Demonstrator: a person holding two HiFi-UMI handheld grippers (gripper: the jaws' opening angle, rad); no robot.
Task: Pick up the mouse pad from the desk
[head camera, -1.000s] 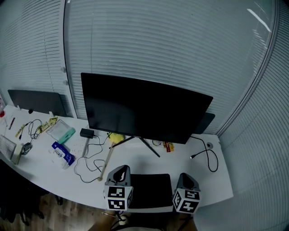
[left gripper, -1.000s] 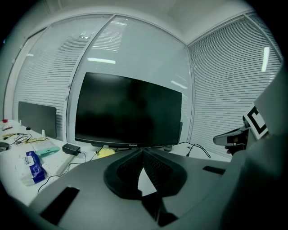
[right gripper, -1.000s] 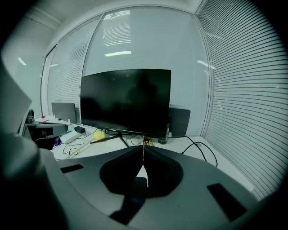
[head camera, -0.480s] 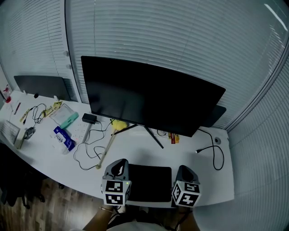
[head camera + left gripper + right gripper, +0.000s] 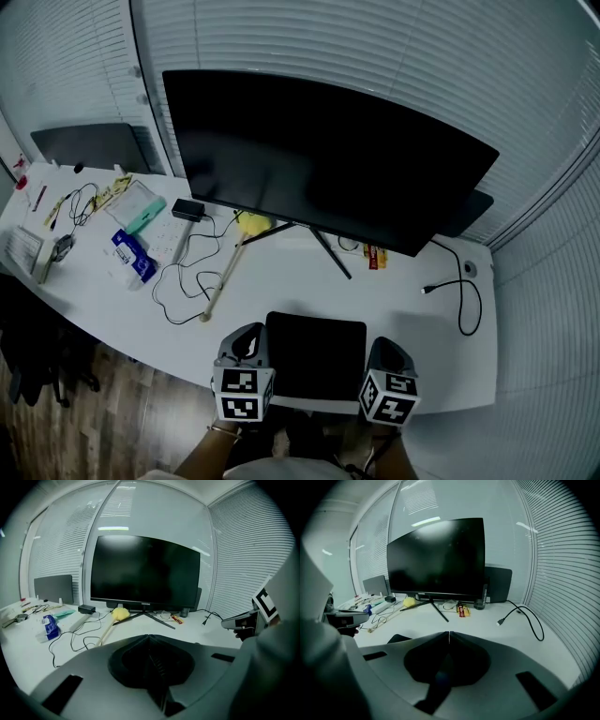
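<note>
A: Where the desk point(image 5: 281, 281) meets its near edge, what sits leftmost?
B: The left gripper point(image 5: 246, 342), jaws pressed together on nothing, just beside the black mouse pad point(image 5: 316, 356).
A: And the pad itself?
B: Flat on the desk, between both tools. The right gripper point(image 5: 387, 354) flanks it, jaws likewise closed, empty.

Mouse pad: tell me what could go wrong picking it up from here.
The mouse pad lies flat on the desk, and the left gripper and right gripper are both shut: closed jaws may only push it. It sits near the desk's front edge, so a shove could slide it off.
</note>
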